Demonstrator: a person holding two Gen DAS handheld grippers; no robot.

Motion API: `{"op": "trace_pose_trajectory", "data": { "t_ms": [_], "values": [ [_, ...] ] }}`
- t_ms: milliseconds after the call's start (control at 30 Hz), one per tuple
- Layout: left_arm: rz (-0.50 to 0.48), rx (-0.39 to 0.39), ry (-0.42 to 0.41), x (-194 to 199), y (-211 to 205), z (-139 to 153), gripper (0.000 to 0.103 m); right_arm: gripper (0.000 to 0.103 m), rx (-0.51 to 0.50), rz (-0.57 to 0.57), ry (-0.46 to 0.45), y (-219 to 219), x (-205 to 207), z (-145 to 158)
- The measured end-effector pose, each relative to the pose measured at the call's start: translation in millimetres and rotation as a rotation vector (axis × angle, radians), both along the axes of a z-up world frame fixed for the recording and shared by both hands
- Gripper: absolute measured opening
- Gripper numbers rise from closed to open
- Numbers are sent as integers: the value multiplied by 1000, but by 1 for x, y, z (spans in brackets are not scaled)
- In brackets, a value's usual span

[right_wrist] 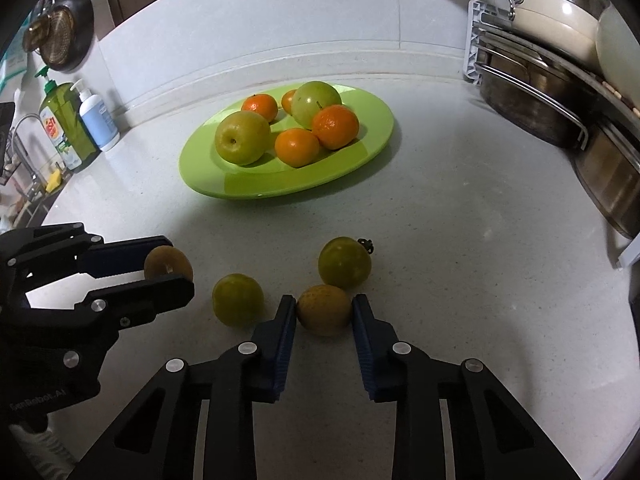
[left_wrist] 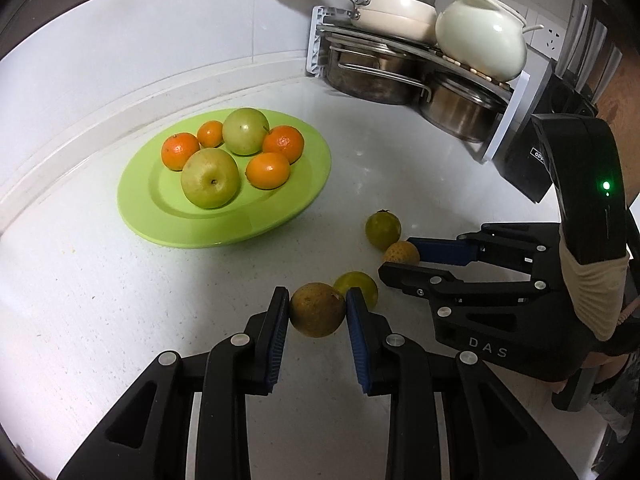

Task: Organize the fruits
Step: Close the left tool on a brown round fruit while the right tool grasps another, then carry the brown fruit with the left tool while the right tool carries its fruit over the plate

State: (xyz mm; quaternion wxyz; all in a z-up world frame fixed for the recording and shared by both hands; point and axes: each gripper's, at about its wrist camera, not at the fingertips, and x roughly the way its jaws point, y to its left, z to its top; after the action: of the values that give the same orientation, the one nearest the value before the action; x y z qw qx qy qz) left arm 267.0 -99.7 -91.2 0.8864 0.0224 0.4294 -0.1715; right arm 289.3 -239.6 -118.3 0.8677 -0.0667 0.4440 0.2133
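Note:
My left gripper (left_wrist: 318, 294) is shut on a small brownish-yellow fruit (left_wrist: 317, 314), low over the white counter. My right gripper (right_wrist: 324, 299) is shut on a second brownish fruit (right_wrist: 325, 314) resting on the counter. Each gripper shows in the other's view: the right gripper (left_wrist: 398, 256) to the right, the left gripper (right_wrist: 176, 260) to the left. Two greenish round fruits (right_wrist: 345, 263) (right_wrist: 237, 299) lie loose between the grippers. Farther back, a green plate (left_wrist: 280, 216) (right_wrist: 280, 190) holds two green apples (left_wrist: 210, 178) and several tangerines (left_wrist: 269, 170).
A rack (left_wrist: 404, 52) with steel pots and white cookware fills the back right corner. Soap bottles (right_wrist: 86, 120) and a sink tap stand at the far left in the right wrist view. The counter (left_wrist: 100, 300) meets a white wall behind the plate.

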Motion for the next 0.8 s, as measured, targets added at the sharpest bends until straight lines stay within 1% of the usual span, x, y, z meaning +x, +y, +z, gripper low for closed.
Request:
{"op": "trace_pose_trajectory", "data": {
  "t_ms": [333, 567, 700, 800],
  "values": [
    [-4, -15, -19, -6, 2, 7, 29, 30, 13, -14, -19, -4, -9, 11],
    [0, -33, -56, -13, 9, 23, 29, 30, 29, -19, -65, -2, -20, 33],
    [14, -34, -71, -14, 18, 34, 29, 30, 38, -32, -97, 4, -24, 48],
    [17, -33, -98, -15, 27, 41, 29, 30, 40, -38, -115, 9, -25, 57]
  ]
}}
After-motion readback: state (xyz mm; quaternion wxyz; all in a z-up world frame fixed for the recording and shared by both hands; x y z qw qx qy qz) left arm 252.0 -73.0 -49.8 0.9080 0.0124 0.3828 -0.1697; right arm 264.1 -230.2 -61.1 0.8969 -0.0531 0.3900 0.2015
